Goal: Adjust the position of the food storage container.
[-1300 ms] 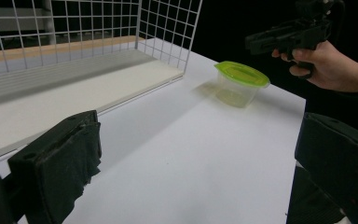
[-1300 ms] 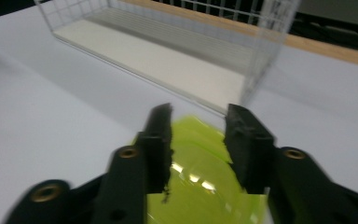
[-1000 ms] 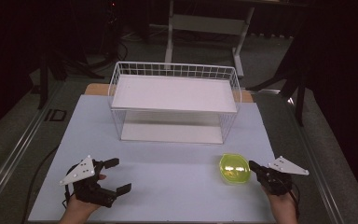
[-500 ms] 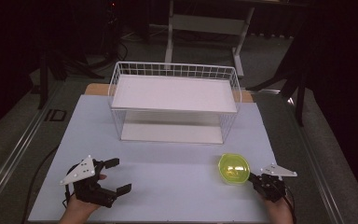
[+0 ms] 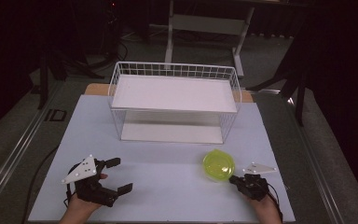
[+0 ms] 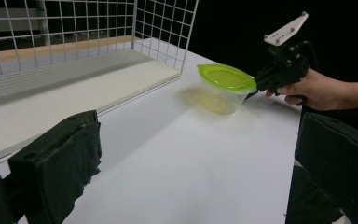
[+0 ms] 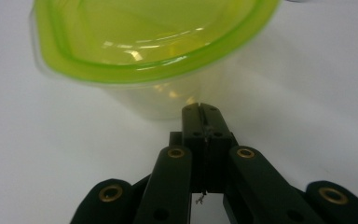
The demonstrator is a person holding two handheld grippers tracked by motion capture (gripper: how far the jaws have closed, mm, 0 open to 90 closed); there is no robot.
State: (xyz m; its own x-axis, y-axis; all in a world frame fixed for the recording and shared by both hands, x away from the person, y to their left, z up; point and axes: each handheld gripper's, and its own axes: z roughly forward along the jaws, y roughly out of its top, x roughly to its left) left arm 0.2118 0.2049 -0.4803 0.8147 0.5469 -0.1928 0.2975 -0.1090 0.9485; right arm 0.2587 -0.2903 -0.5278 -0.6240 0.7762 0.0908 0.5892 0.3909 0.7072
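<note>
Smooth pale tabletop [image 5: 168, 182] is carrying a white wire-mesh basket [image 5: 175, 105] and a translucent lime-green round plastic container [image 5: 218, 165]. Right gripper [image 5: 235, 179], jaws pressed together, is nosing against the container's wall. Left gripper [image 5: 119, 175] is resting with jaws spread wide, holding nothing.

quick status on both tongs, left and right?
Left tongs: open, holding nothing.
Right tongs: shut, nothing between them, tips at the wall of the green-lidded container beneath its rim.
</note>
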